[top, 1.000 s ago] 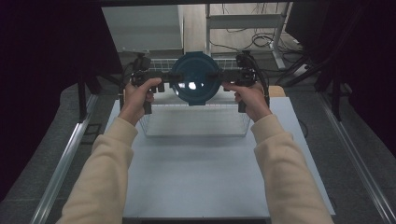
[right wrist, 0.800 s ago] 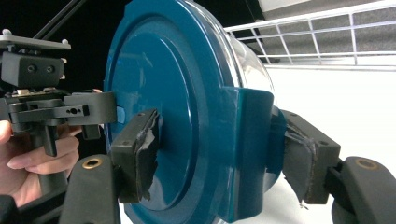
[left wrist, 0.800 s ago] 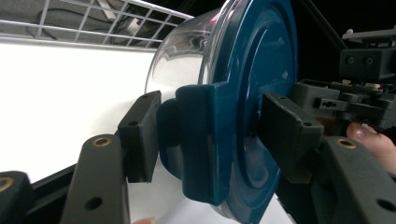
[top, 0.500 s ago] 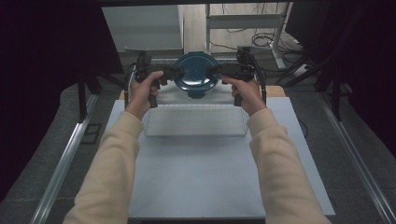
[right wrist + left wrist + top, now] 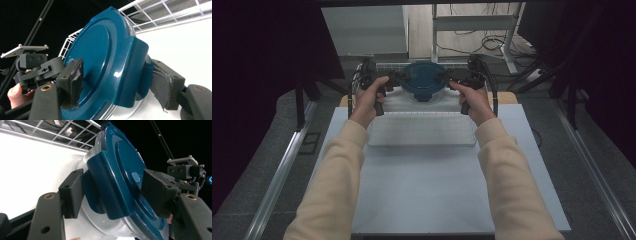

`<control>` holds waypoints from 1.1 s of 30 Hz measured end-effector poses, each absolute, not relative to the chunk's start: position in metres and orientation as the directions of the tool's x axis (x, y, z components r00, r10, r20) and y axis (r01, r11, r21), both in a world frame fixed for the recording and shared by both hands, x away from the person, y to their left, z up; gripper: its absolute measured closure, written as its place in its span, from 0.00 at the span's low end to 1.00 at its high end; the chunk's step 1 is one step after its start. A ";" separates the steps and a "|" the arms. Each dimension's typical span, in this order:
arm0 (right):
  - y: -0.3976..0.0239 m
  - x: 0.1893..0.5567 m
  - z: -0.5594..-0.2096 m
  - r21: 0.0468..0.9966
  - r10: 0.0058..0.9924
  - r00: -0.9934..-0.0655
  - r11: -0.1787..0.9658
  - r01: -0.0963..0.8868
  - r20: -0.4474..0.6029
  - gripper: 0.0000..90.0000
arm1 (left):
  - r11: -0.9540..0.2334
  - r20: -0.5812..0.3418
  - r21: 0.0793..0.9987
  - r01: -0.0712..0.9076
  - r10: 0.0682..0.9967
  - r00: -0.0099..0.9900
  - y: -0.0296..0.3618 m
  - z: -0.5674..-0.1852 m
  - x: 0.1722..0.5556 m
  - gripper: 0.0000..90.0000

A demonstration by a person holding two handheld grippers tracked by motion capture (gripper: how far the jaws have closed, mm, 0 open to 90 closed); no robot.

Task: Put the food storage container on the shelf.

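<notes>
Here both grippers are carrying a round container with a blue lid (image 5: 424,80) above the far end of the bench (image 5: 432,200), beyond a clear bin (image 5: 422,131) standing mid-bench. The left gripper (image 5: 388,80) is clamping one lid latch (image 5: 107,187) between its jaws, and the right gripper (image 5: 458,79) is gripping the opposite latch (image 5: 136,70) likewise. Judging by this, the lift is done and the setting-down is left; whether the lid is coming off I cannot tell. A white wire rack (image 5: 160,15) is standing just behind the container, so room beyond is tight, while the near half of the bench is lying bare.
</notes>
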State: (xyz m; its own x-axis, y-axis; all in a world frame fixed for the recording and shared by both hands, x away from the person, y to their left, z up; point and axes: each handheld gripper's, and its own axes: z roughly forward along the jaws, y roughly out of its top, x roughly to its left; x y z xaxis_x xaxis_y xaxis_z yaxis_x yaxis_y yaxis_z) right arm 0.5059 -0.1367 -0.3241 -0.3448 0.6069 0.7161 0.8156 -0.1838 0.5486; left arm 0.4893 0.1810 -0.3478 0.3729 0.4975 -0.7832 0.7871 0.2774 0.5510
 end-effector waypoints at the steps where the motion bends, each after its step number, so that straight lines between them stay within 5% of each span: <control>1: -0.136 0.505 -0.324 0.555 0.612 -0.349 -0.181 0.812 0.710 0.33 | 0.276 -0.784 0.549 0.788 0.497 0.372 0.181 -0.348 0.489 0.40; 8: -0.132 0.499 -0.321 0.599 0.656 -0.375 -0.149 0.787 0.655 0.25 | 0.277 -0.766 0.570 0.774 0.521 0.377 0.180 -0.347 0.488 0.38; 16: -0.129 0.481 -0.308 0.685 0.730 -0.411 -0.107 0.721 0.546 0.14 | 0.289 -0.708 0.623 0.727 0.603 0.367 0.185 -0.341 0.476 0.24; 26: -0.155 0.425 -0.290 0.822 0.767 -0.551 0.055 0.567 0.329 0.16 | 0.212 -0.583 0.759 0.616 0.643 0.497 0.214 -0.337 0.401 0.26; 33: -0.180 0.375 -0.314 0.867 0.754 -0.619 0.138 0.478 0.221 0.20 | 0.128 -0.499 0.813 0.568 0.656 0.566 0.220 -0.360 0.339 0.26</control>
State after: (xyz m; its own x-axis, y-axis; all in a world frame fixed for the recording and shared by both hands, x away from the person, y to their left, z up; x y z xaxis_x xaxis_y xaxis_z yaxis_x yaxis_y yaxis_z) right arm 0.3755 -0.1799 -0.3139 -0.6185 0.7540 0.2213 0.4781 0.1377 0.8674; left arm 0.3394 0.2203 -0.3604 0.5664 0.6560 -0.4990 0.5676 0.1285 0.8132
